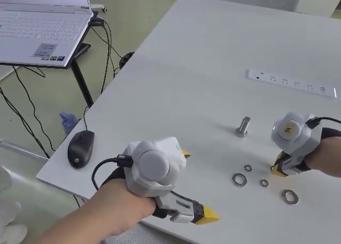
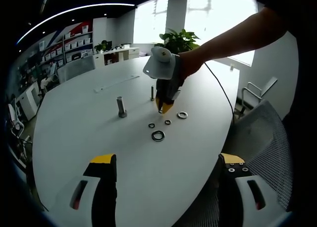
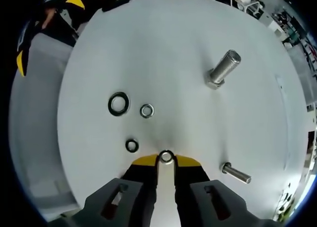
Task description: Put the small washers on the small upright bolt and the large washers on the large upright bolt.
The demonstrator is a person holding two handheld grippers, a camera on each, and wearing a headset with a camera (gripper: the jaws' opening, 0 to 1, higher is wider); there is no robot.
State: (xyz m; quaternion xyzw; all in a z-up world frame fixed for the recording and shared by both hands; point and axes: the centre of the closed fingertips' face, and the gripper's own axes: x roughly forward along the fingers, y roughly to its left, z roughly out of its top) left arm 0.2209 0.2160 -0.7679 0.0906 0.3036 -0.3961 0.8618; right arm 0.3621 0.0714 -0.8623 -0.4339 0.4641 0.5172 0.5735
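The right gripper (image 3: 167,160) is pointing down, pinching a small silver metal washer (image 3: 167,156) between its fingertips; the left gripper (image 2: 168,158) is hovering, fingers wide apart

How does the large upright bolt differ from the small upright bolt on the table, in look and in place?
The large bolt is thick, with a broad head on the table; the small bolt is thin. The small bolt stands close to the right gripper, which pinches a small washer; the large bolt stands farther off. Both are silver metal and stand upright on the white table.
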